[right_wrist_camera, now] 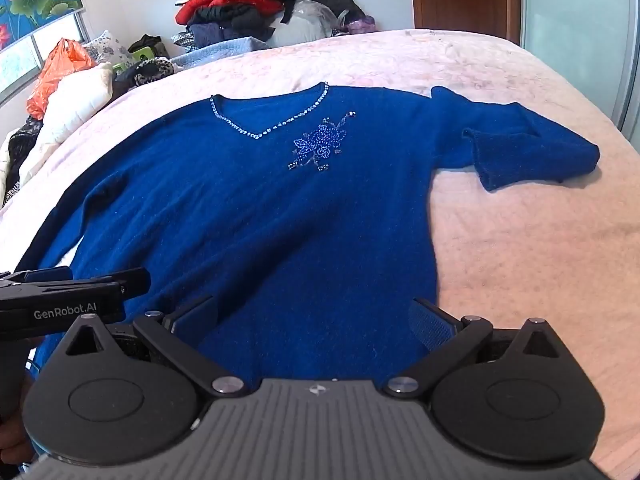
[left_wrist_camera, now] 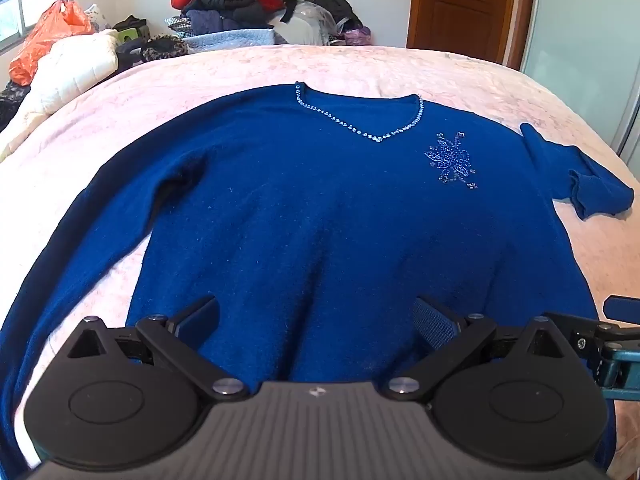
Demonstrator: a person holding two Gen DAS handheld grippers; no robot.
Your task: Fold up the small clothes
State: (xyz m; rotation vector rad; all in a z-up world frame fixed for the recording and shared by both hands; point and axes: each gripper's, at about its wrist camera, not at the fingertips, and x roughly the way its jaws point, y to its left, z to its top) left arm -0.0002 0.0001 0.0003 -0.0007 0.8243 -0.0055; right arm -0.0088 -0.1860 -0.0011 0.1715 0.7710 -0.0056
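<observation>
- Left wrist view: blue sweater [left_wrist_camera: 320, 208] lies flat, front up, on the bed [left_wrist_camera: 400, 68]. Left gripper [left_wrist_camera: 316, 320] is wide open over the hem, holding nothing. Looks soft, limp, light; pinch hem corners or shoulders.
- Right wrist view: right gripper [right_wrist_camera: 314, 320] also open, empty. Sweater's neckline [right_wrist_camera: 264, 120] points away from the hem; long axis runs hem to collar. Its right sleeve [right_wrist_camera: 520, 144] is doubled back.

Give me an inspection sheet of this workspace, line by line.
Surface: bed with pink blanket.
Job's things: blue sweater spread face up, unfolded; right sleeve doubled back on itself.
Clutter: clothes pile, orange bag, white quilt beyond the bed's far edge.
Grippers: left gripper and right gripper both open over the hem, holding nothing.
Cables: nothing seen.
Surroundings: wooden door, window.
</observation>
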